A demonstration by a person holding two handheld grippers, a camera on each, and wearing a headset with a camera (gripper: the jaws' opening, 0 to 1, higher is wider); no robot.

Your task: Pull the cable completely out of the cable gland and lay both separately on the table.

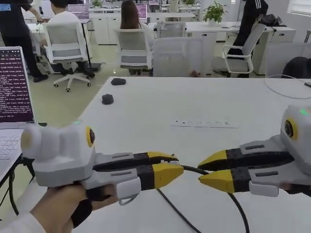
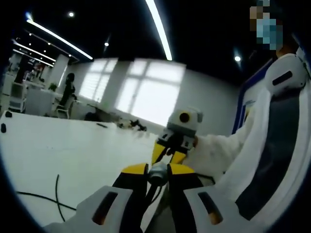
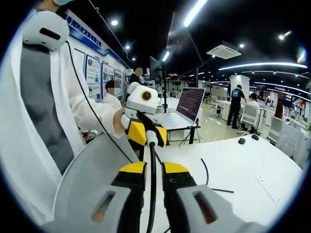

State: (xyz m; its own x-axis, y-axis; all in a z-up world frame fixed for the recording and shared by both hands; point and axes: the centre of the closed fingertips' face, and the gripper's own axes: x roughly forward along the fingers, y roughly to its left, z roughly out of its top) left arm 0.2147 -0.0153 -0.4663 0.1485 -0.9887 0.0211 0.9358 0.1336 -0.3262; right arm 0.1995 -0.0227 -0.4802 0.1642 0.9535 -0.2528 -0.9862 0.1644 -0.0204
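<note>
Left gripper view first: the left gripper [image 2: 158, 170] has its yellow tips pressed onto the cable gland [image 2: 158, 174]. The gland is a small grey piece, mostly covered by the jaws, so its shape is hard to make out.

In the right gripper view, the right gripper [image 3: 154, 169] is clamped on the black cable [image 3: 152, 194]. The cable runs straight ahead to the gland in the opposite gripper, so it is not out of the gland yet.

In the head view the two grippers face tip to tip above the white desk [image 1: 146, 107], near each other but apart. There the gland is hidden inside the left gripper's tips. The cable's slack drops behind the right gripper and onto the desk, cut off by the bottom edge. A hand [image 1: 58, 208] holds the left gripper.
</note>
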